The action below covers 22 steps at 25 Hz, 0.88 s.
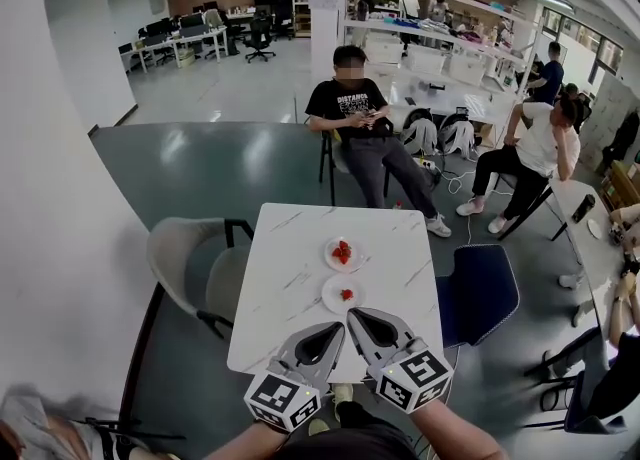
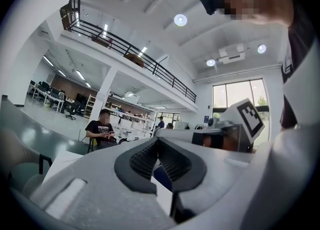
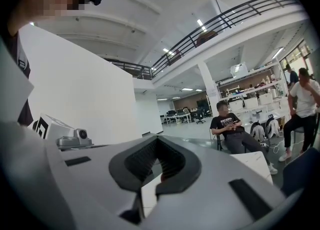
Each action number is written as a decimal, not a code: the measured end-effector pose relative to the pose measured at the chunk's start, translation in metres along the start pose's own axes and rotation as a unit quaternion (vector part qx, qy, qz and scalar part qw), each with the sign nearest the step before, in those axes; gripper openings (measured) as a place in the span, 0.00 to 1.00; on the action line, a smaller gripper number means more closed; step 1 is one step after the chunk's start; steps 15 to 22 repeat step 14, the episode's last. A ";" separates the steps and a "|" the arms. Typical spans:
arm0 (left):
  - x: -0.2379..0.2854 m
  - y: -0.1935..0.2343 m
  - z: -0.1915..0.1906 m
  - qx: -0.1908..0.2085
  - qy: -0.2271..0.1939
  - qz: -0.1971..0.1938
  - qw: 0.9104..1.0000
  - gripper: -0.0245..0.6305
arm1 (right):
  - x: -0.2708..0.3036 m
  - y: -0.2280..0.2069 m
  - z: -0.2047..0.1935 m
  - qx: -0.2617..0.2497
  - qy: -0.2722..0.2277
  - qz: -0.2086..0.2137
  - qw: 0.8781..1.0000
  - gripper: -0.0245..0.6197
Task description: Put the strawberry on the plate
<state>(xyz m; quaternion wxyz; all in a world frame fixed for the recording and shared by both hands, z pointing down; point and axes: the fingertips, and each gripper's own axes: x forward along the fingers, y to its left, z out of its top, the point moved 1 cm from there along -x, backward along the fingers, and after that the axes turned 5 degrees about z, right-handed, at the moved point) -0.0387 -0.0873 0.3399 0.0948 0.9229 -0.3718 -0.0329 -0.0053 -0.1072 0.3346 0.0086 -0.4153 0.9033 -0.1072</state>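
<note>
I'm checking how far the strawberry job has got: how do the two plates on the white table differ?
The far plate carries a bigger red heap, apparently several strawberries; the near plate carries one small strawberry. The far plate looks slightly smaller than the near plate, likely only from distance. Both are white, round and lie flat on the table.

Open-plan office or lab hall, not a home: rows of desks (image 1: 185,40) with monitors and swivel chairs (image 1: 260,38) at the back, and shelving (image 1: 440,38) loaded with white bins over a grey floor. Double-height ceiling with round lights (image 2: 180,20) and a railed mezzanine (image 2: 135,54). Several people sit on chairs, including a seated person (image 1: 358,118) by the white pillar (image 1: 324,8).
</note>
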 end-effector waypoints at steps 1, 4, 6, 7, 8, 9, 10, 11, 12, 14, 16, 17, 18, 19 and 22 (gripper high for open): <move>-0.002 -0.001 0.002 0.002 -0.002 -0.001 1.000 0.05 | -0.001 0.003 0.001 -0.002 -0.002 0.001 1.000 0.04; -0.008 -0.005 0.007 0.006 -0.009 -0.002 1.000 0.05 | -0.003 0.012 0.005 -0.008 -0.007 0.004 1.000 0.04; -0.011 -0.008 0.009 0.008 -0.012 -0.002 1.000 0.05 | -0.005 0.015 0.006 -0.009 -0.007 0.004 1.000 0.04; -0.012 -0.009 0.009 0.008 -0.013 -0.001 1.000 0.05 | -0.006 0.017 0.006 -0.009 -0.007 0.004 1.000 0.04; -0.014 -0.010 0.010 0.008 -0.014 0.001 1.000 0.05 | -0.007 0.018 0.006 -0.008 -0.007 0.005 1.000 0.04; -0.015 -0.011 0.010 0.008 -0.015 0.002 1.000 0.05 | -0.008 0.019 0.006 -0.007 -0.007 0.005 1.000 0.04; -0.016 -0.011 0.011 0.008 -0.017 0.003 1.000 0.05 | -0.009 0.020 0.007 -0.007 -0.008 0.006 1.000 0.04; -0.017 -0.012 0.012 0.008 -0.018 0.003 1.000 0.05 | -0.010 0.021 0.008 -0.008 -0.009 0.006 1.000 0.04; -0.018 -0.013 0.013 0.009 -0.019 0.003 1.000 0.05 | -0.012 0.022 0.009 -0.010 -0.010 0.005 1.000 0.04; -0.019 -0.015 0.015 0.012 -0.021 0.004 1.000 0.05 | -0.014 0.024 0.012 -0.013 -0.013 0.005 1.000 0.04; -0.019 -0.015 0.015 0.012 -0.021 0.004 1.000 0.05 | -0.014 0.024 0.012 -0.013 -0.013 0.005 1.000 0.04; -0.019 -0.015 0.015 0.012 -0.021 0.004 1.000 0.05 | -0.014 0.024 0.012 -0.013 -0.013 0.005 1.000 0.04; -0.019 -0.015 0.015 0.012 -0.021 0.004 1.000 0.05 | -0.014 0.024 0.012 -0.013 -0.013 0.005 1.000 0.04; -0.019 -0.015 0.015 0.012 -0.021 0.004 1.000 0.05 | -0.014 0.024 0.012 -0.013 -0.013 0.005 1.000 0.04; -0.019 -0.015 0.015 0.012 -0.021 0.004 1.000 0.05 | -0.014 0.024 0.012 -0.013 -0.013 0.005 1.000 0.04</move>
